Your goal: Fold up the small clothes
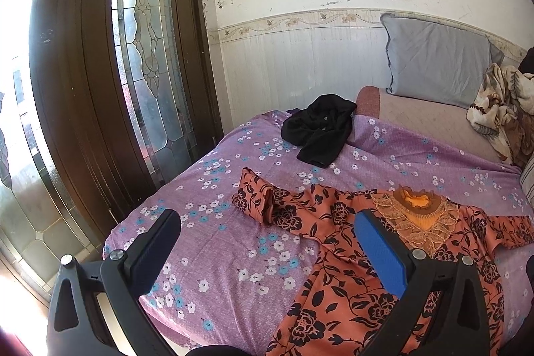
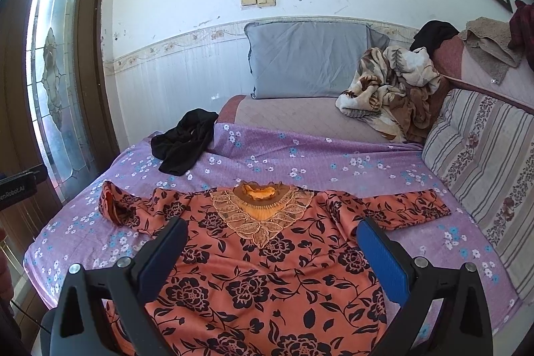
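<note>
An orange blouse with black flowers (image 2: 253, 259) lies face up and spread flat on the purple flowered sheet (image 2: 300, 155), lace collar (image 2: 263, 212) away from me. Its left sleeve (image 2: 116, 206) is rumpled and bent, its right sleeve (image 2: 404, 206) lies straight. The blouse also shows in the left wrist view (image 1: 367, 272). My left gripper (image 1: 267, 229) is open and empty, above the sheet by the blouse's left side. My right gripper (image 2: 272, 236) is open and empty, above the blouse's chest. A crumpled black garment (image 2: 183, 142) lies at the far left of the sheet.
A grey pillow (image 2: 307, 59) leans on the back wall. A crumpled floral blanket (image 2: 390, 89) lies at the far right. A striped cushion (image 2: 484, 172) bounds the right side. A brown door with glass panes (image 1: 140, 55) stands left of the bed edge (image 1: 133, 222).
</note>
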Demonstrator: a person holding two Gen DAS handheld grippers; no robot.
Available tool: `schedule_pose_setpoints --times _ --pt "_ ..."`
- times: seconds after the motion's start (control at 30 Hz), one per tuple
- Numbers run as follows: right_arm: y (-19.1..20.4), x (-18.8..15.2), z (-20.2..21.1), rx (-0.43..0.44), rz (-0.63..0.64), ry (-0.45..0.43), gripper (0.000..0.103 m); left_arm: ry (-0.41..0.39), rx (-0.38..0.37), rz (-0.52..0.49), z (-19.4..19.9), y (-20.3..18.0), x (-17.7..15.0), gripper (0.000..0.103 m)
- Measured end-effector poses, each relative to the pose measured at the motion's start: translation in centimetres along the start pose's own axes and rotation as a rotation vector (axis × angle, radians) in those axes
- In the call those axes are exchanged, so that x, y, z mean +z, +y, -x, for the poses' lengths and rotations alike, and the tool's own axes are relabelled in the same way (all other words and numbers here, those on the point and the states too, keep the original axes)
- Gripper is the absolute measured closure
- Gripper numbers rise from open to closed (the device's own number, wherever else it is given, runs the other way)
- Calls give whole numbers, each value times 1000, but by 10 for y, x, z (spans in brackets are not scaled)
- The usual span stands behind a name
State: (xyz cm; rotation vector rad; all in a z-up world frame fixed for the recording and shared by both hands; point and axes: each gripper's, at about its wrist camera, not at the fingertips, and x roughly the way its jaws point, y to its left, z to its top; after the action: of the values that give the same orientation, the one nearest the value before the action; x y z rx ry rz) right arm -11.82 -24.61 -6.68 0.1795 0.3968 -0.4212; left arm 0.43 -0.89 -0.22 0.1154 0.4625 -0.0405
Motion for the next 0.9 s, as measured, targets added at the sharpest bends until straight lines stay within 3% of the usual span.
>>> schedule_pose_setpoints --times 0.9 --pt "-23 -3 -28 2 -91 48 0 -46 8 -45 -11 -39 1 0"
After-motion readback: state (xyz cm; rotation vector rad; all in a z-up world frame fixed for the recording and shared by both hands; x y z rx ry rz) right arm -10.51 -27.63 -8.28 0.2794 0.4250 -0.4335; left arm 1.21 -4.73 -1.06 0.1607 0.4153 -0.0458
